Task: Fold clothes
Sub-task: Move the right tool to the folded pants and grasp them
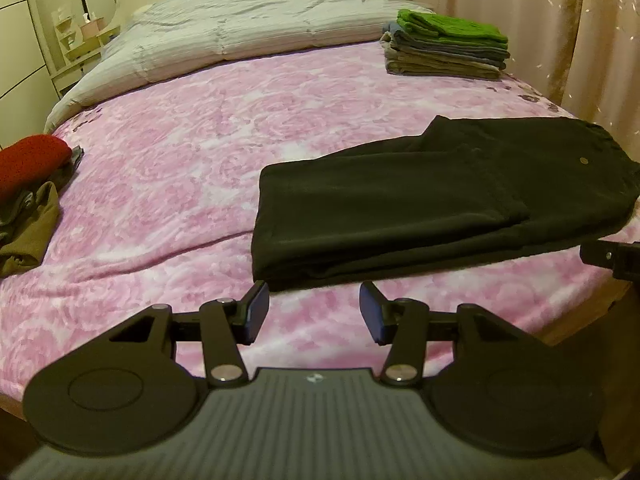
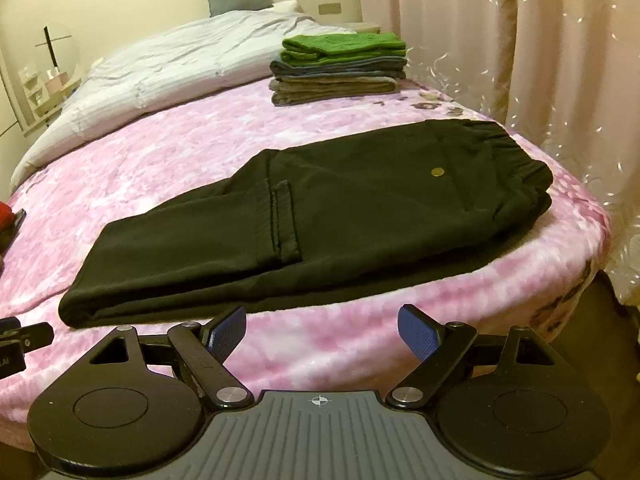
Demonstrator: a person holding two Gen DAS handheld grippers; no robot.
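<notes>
- The black trousers [image 2: 320, 216] lie folded in half on the pink bed cover [image 1: 168, 184], near the front edge of the bed, toward its right front corner; the waistband points to the right edge.
- The left gripper [image 1: 314, 308] hangs just before the folded end of the trousers; its jaws are released, with nothing between them.
- The right gripper [image 2: 322, 330] is also just before the front edge of the trousers, its jaws spread wide and empty.
- I judge one fold is finished and the cloth is let go; the next move calls for a new grasp at the ends to fold again.
- A stack of folded clothes [image 2: 340, 70] waits near the right edge, farther back.
- Unfolded clothes [image 1: 28, 200] lie at the left edge.
</notes>
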